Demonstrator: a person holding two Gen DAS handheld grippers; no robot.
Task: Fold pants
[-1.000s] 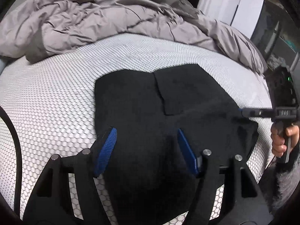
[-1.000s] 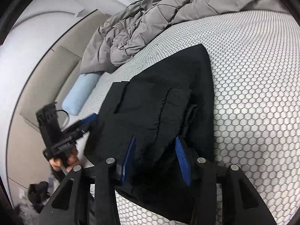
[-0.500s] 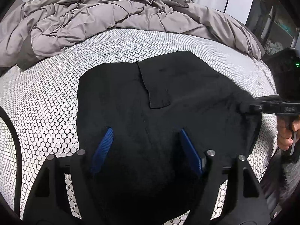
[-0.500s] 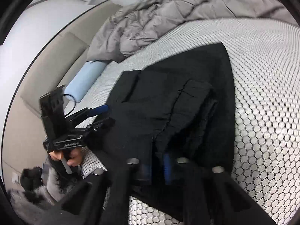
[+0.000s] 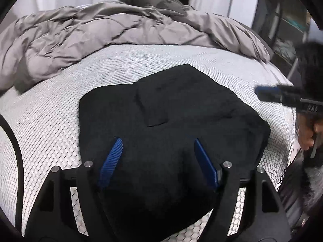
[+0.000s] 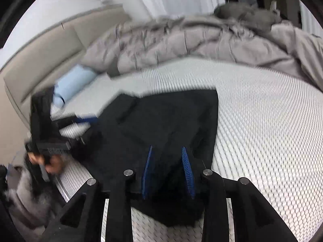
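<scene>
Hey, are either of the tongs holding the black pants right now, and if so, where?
Nothing is held. The left tongs and the right tongs are both open above the folded black pants, which lie on the bed.

Rumpled grey duvet [image 5: 105,38] on honeycomb mattress [image 5: 50,111], blue pillow [image 6: 72,82] beside

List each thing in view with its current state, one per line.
black pants: folded into a compact stack, lying flat on the bed.
left gripper: open, over the pants, holding nothing.
right gripper: open, above the pants' near edge, holding nothing.
grey duvet: rumpled, bunched along the far side.
mattress cover: exposed, smooth.
blue pillow: lying by the headboard.
</scene>
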